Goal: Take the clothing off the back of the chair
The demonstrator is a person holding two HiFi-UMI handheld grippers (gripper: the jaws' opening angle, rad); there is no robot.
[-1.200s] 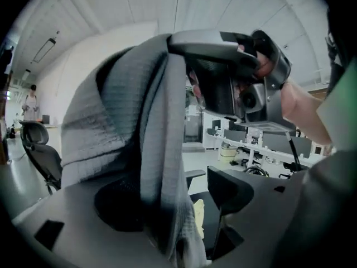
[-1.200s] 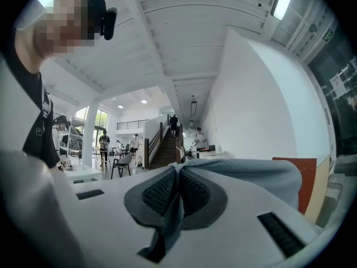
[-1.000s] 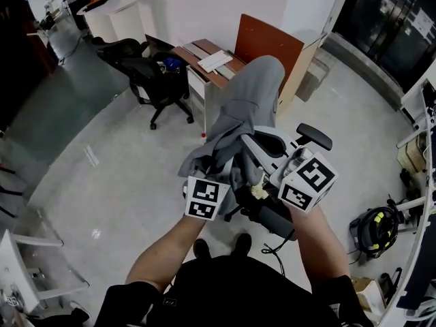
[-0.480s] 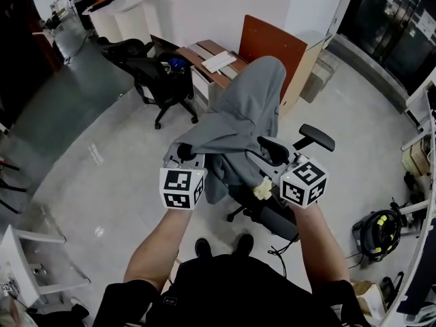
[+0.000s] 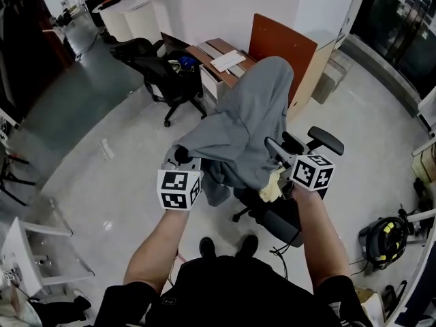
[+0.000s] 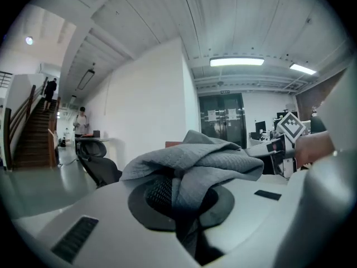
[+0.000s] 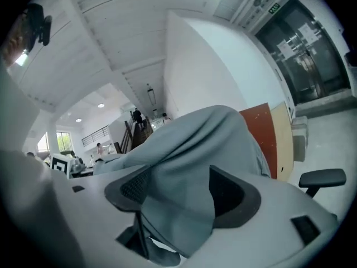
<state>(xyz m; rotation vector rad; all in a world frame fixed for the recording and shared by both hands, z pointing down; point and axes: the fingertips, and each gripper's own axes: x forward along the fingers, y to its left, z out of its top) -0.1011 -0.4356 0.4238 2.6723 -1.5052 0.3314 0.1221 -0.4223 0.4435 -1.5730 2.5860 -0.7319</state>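
Fabric of the grey garment (image 6: 192, 161) is pinched in the left gripper (image 6: 179, 202), whose jaws are closed tight on a bunched corner. The jaws of the right gripper (image 7: 181, 205) are opening, with a loose fold hanging between the spread pads. The garment drapes over the back of the chair (image 5: 325, 140). Its long axis runs from the top of the back down toward the person, and its lower edge is stretched sideways to the left gripper.
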